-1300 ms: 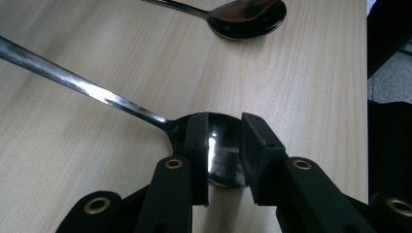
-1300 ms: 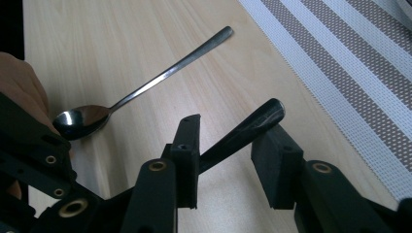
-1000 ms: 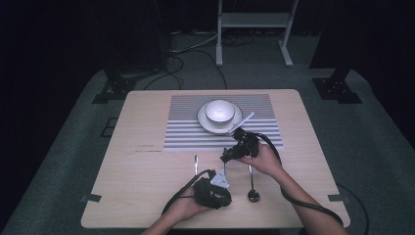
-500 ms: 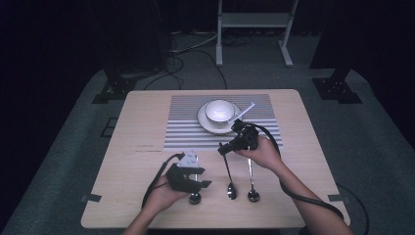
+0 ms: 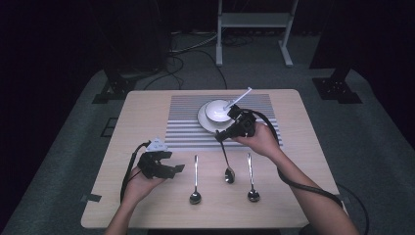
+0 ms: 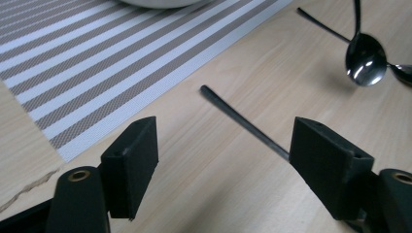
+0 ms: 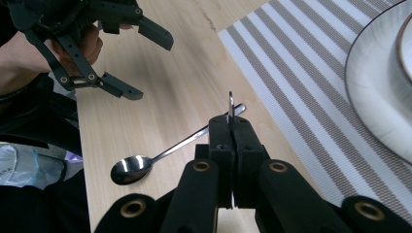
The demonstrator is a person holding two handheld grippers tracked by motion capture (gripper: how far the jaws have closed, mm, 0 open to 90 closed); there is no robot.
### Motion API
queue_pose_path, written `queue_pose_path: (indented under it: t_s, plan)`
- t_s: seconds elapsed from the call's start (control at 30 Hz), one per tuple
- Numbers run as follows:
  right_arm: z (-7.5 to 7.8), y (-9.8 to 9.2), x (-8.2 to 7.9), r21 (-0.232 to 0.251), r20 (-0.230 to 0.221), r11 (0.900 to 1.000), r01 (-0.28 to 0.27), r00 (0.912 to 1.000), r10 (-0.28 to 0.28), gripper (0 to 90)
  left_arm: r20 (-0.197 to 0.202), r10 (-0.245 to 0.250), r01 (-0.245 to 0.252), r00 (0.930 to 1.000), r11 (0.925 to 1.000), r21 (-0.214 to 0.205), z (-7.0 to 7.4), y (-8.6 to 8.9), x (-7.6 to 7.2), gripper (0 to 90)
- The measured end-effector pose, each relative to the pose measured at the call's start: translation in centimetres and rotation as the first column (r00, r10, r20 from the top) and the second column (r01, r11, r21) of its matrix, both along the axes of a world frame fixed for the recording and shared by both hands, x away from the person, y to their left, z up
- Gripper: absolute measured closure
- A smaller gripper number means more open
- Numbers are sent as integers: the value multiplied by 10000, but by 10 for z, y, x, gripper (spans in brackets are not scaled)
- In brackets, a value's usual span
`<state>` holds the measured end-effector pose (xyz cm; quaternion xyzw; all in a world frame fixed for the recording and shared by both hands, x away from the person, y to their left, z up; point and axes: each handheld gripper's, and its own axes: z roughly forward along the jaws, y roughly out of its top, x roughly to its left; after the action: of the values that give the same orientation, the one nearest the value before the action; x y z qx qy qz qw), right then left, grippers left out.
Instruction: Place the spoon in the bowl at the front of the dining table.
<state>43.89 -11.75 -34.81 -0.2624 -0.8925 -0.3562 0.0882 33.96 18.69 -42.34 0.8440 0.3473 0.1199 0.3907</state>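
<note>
Three metal spoons are on the wooden table [image 5: 147, 112]. The left spoon [image 5: 195, 182] [image 7: 145, 162] lies flat, and its handle [image 6: 238, 121] runs between my left gripper's [image 5: 173, 161] [image 6: 223, 145] [image 7: 153, 68] jaws. Those jaws have just been opening and their pads do not touch it. My right gripper [image 5: 219, 138] [image 7: 232, 121] is shut on the handle tip of the middle spoon [image 5: 227, 166], which hangs bowl down [image 6: 365, 58] just above the table. The right spoon [image 5: 251, 180] lies flat.
A striped placemat [image 5: 186, 127] [image 6: 97, 63] [image 7: 301, 97] lies at the table's far middle. On it stands a white saucer [image 5: 208, 125] [image 7: 374, 87] with a white cup [image 5: 218, 110] and a white stick [image 5: 239, 99] leaning in it. Cables trail from both grippers.
My left gripper has moved left and its jaws have parted, uncovering the left spoon on the table. My right gripper has closed on the middle spoon's handle and risen with it.
</note>
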Motion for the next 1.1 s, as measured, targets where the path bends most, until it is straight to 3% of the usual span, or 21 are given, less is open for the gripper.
queue_pose_path:
  t_s: [0.2,0.37,0.87,1.1]
  plan:
    - [9,2,8,-197,94,9996,197,9998,-196,881,-106,224,-224,9997,9997,6,-3,5,3,215]
    - [15,2,13,-298,287,9990,332,9991,-324,881,-211,435,-442,9988,9985,-325,-2,12,5,197]
    - [34,0,35,-280,514,9957,880,9949,-865,880,-247,557,-563,9981,9981,-258,-4,15,7,192]
    - [35,1,43,-313,493,9938,1069,9932,-1053,880,-278,641,-649,9976,9974,-307,-5,16,8,183]
